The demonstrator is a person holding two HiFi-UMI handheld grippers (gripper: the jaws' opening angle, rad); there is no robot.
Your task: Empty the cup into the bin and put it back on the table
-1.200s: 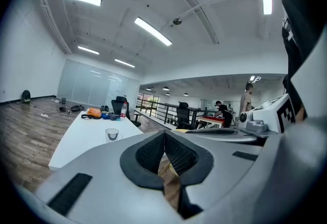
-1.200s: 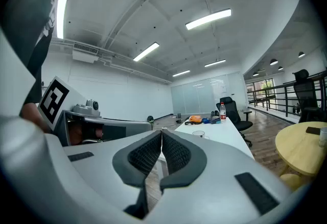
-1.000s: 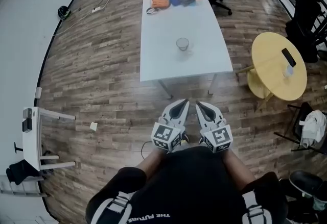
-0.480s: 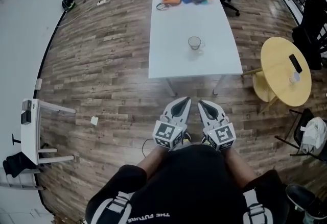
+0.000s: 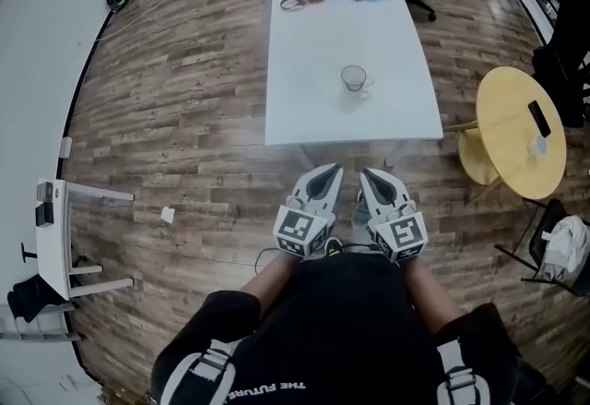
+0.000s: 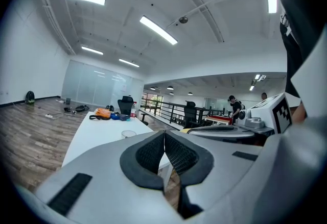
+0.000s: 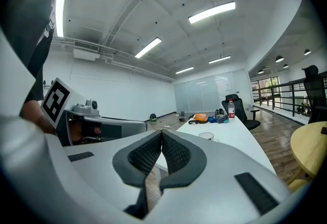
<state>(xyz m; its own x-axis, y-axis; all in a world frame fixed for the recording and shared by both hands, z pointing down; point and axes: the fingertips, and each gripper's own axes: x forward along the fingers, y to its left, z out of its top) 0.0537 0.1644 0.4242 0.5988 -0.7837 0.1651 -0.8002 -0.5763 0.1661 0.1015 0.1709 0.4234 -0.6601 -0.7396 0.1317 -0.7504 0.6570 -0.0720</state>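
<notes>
Two grippers sit side by side just in front of the person's torso in the head view. The left gripper (image 5: pixel 325 174) and the right gripper (image 5: pixel 370 175) both point out toward the white counter (image 5: pixel 313 89). There the cup (image 5: pixel 354 77) stands upright near the middle, well apart from both. Compared with a second ago, the fingertips lie nearer the counter's near edge, and the pair keeps the same pose. The left gripper view shows what the head view cannot: its fingers (image 6: pixel 150 154) are pressed together with nothing between them. The cup is small on the counter just left of them, and the right gripper's marker cube (image 6: pixel 283 110) shows at the right. In the right gripper view, its fingers (image 7: pixel 177 154) are likewise closed on nothing. The cup stands ahead to their right, with a bottle (image 7: pixel 231 109) at the counter's far end.
</notes>
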